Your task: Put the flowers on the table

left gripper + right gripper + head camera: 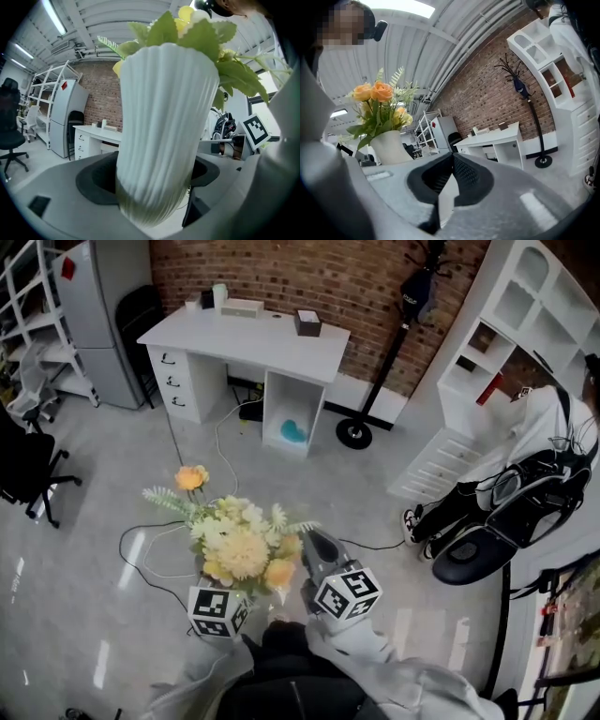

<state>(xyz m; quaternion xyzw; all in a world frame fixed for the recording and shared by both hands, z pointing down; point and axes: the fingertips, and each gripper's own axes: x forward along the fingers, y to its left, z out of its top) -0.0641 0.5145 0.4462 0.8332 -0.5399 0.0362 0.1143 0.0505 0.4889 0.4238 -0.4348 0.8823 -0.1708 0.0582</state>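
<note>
A bunch of yellow and orange flowers [242,545] stands in a white ribbed vase [164,126]. My left gripper [154,187] is shut on the vase's lower body and holds it upright above the floor. In the head view the blooms hide the vase and the left gripper's jaws; only its marker cube [217,612] shows. My right gripper [317,545] is just right of the bouquet, shut with nothing in it [451,161]. The vase [390,147] appears at its left. The white table [246,334] stands far ahead by the brick wall.
On the table lie a small dark box [307,322] and a few pale items. A grey cabinet [98,315] and a black office chair [28,465] are at the left. White shelving [506,343], a black bag [506,512] and a coat stand [375,381] are at the right. Cables [150,559] cross the floor.
</note>
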